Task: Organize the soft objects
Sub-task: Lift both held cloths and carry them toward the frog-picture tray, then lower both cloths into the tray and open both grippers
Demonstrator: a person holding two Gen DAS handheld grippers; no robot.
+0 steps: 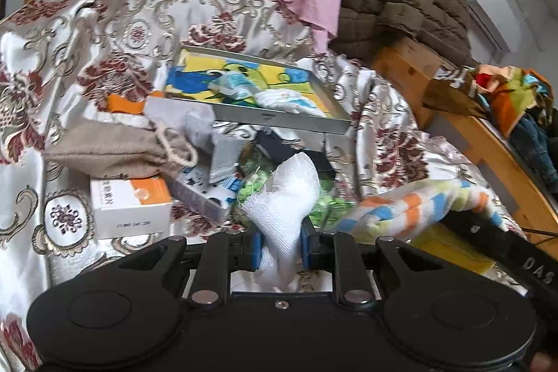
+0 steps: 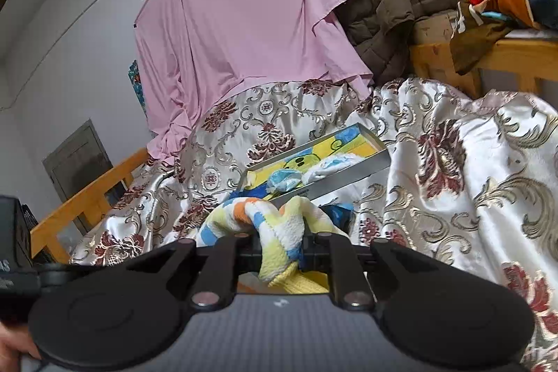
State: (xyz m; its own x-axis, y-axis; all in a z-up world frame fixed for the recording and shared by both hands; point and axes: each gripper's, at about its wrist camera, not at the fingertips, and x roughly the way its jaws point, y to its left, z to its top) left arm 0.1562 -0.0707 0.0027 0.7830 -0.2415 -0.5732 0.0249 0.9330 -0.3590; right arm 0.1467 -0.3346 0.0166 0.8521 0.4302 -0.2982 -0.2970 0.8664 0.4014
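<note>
here we have both grippers loaded. our left gripper (image 1: 280, 250), low in the centre of its frame, is clamped on a wad of white gauze (image 1: 286, 201); the blue pads pinch its narrow waist, so the loose upper end flares out above the jaws and a tail hangs below them. holding it at the waist keeps such limp cloth from sliding free, we judge.

our right gripper (image 2: 280, 250), likewise low centre in its own view, is closed on a striped towel (image 2: 268, 225) in yellow, white, blue and orange. the bulk of the towel bunches above and to the left of the jaws and one corner droops beneath them. in the left view the same towel trails in from the lower right.

the shallow grey tray (image 1: 334, 100) sits tilted on the patterned satin bedspread (image 1: 115, 9), just above centre in the left view and at centre in the right. it already holds a yellow and blue cloth and some small white and blue soft pieces, so we take it as the place where the soft things gather. the hard items stay outside it: a white and orange box (image 1: 130, 204) at lower left, beside a beige drawstring pouch (image 1: 115, 149).
</note>
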